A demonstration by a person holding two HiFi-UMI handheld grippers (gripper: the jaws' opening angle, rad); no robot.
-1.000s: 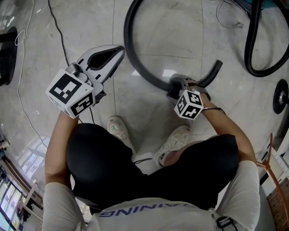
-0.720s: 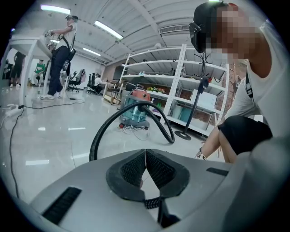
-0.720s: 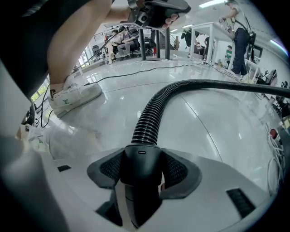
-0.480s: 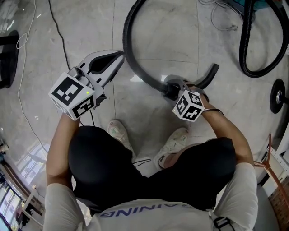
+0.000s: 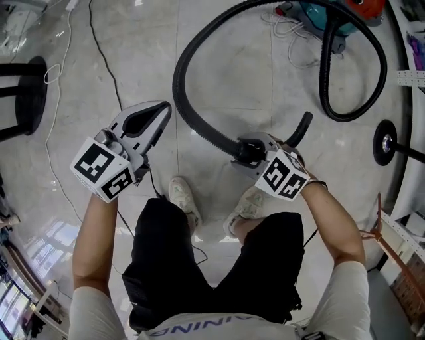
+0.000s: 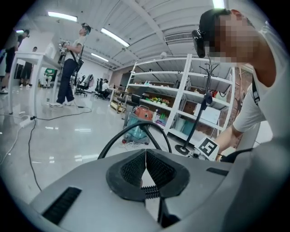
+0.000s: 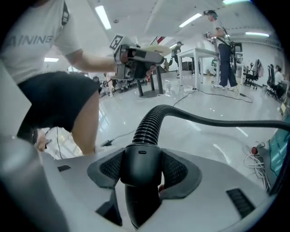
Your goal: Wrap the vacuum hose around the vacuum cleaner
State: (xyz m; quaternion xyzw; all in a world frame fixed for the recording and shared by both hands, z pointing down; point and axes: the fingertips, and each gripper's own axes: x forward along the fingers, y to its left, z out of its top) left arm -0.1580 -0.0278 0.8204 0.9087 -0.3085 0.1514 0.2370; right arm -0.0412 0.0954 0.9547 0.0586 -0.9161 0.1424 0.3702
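Observation:
The black ribbed vacuum hose (image 5: 178, 86) loops over the floor to the teal and red vacuum cleaner (image 5: 327, 14) at the top right. My right gripper (image 5: 248, 151) is shut on the hose's smooth black cuff (image 7: 140, 165); its jaws have just been closing, with the cuff between them. The curved handle end (image 5: 301, 126) sticks out past that gripper. The ribbed hose (image 7: 152, 118) rises away from the jaws. My left gripper (image 5: 163, 110) hangs to the left of the hose, apart from it, shut (image 6: 145, 156) with nothing between its pads. The vacuum cleaner (image 6: 141, 118) stands far ahead of it.
A black stand base (image 5: 26, 93) and a white cable (image 5: 54, 73) lie at the left, with a black cable (image 5: 105, 56) beside them. A coat stand's round base (image 5: 385, 142) and shelving (image 5: 406, 229) are at the right. The person's shoes (image 5: 183, 198) stand below the grippers. People stand far off.
Both grippers have risen, the right one carrying the hose end up off the floor. The person has straightened, and the vacuum cleaner has come into view at the top right.

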